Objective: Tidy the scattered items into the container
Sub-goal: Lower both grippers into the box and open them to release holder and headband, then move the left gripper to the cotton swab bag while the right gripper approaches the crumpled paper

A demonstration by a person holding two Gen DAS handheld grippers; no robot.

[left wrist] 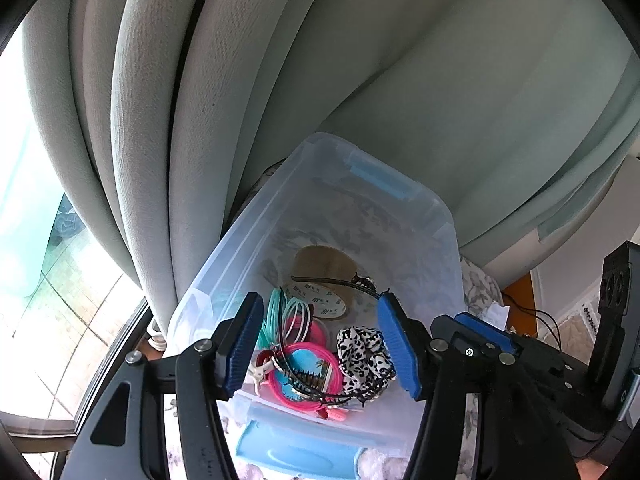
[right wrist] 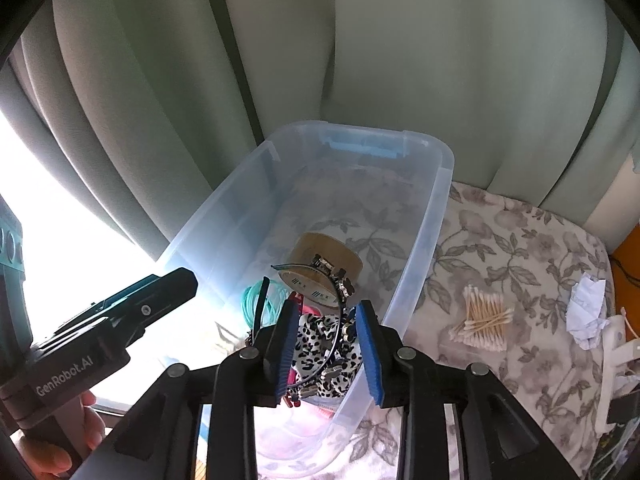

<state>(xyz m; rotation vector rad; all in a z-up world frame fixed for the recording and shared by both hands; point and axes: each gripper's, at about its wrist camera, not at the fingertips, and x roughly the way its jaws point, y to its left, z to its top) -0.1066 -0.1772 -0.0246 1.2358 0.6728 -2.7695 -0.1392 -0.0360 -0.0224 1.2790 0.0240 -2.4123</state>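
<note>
A clear plastic container [right wrist: 424, 216] with blue latches is being shown on a table covered by a floral cloth [right wrist: 520, 248], in front of pale green curtains [right wrist: 440, 72]. Inside it, a roll of brown tape [right wrist: 320, 264], teal hair ties [left wrist: 276, 312], pink hoops [left wrist: 304, 376], a leopard-print scrunchie [left wrist: 362, 354] and a thin black headband [left wrist: 336, 282] with small decorations are being kept together near the end closest to the cameras.

The left claw [left wrist: 322, 346] is being held wide open above that pile, with its blue pads [left wrist: 242, 344] apart and nothing between them. The right claw [right wrist: 326, 354] is likewise being held open over the scrunchie and the headband; whether either pad is touching the headband cannot be told.

Outside the container, a bundle of cotton swabs [right wrist: 482, 318] is being left on the cloth just right of the container wall, and crumpled white paper [right wrist: 586, 310] is lying farther right, near the table's edge. The left device's handle is being gripped by a hand [right wrist: 86, 424] at the lower left of the right wrist view.
</note>
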